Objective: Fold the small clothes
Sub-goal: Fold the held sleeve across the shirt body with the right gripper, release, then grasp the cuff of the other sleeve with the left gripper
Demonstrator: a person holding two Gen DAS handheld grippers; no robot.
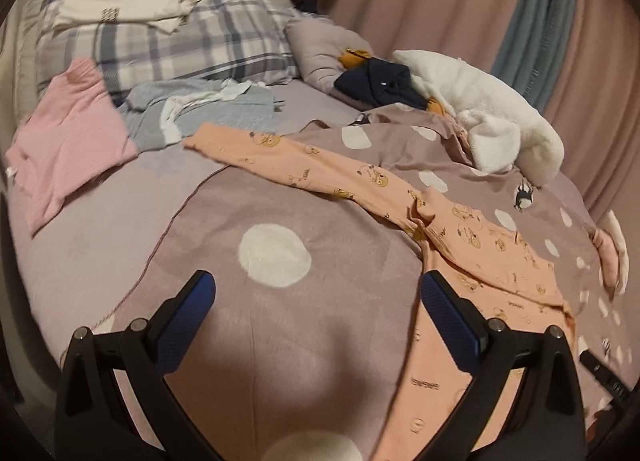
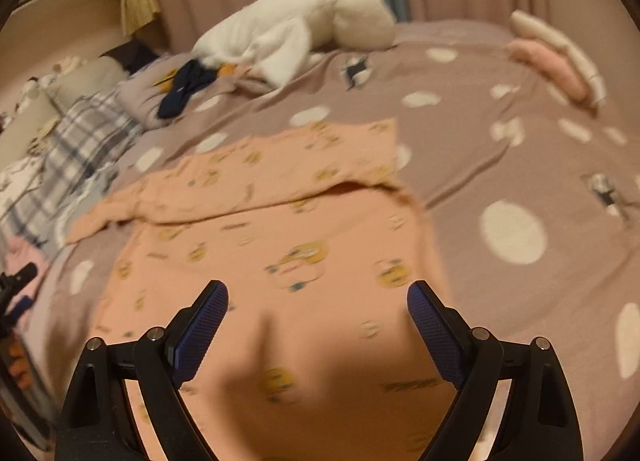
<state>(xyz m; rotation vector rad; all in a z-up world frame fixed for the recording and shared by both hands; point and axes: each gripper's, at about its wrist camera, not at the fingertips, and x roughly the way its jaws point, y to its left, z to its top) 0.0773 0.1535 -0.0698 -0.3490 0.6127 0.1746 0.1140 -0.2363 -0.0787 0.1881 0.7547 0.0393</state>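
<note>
A peach long-sleeved top with small yellow cartoon prints (image 1: 472, 261) lies spread on the mauve dotted duvet (image 1: 280, 201). One sleeve stretches toward the upper left. My left gripper (image 1: 316, 293) is open and empty above the duvet, just left of the top's body. In the right wrist view the top (image 2: 280, 253) lies flat, its upper part folded over. My right gripper (image 2: 318, 301) is open and empty, hovering over the top's lower body. The left gripper also shows in that view at the left edge (image 2: 16, 281).
A pink garment (image 1: 68, 141), a grey-blue garment (image 1: 200, 109) and a plaid pillow (image 1: 180, 41) with white clothes lie at the far left. A white plush toy (image 1: 488, 117) and dark cloth (image 1: 380, 81) lie at the back. Folded pink clothes (image 2: 552, 61) sit far right. Curtains hang behind.
</note>
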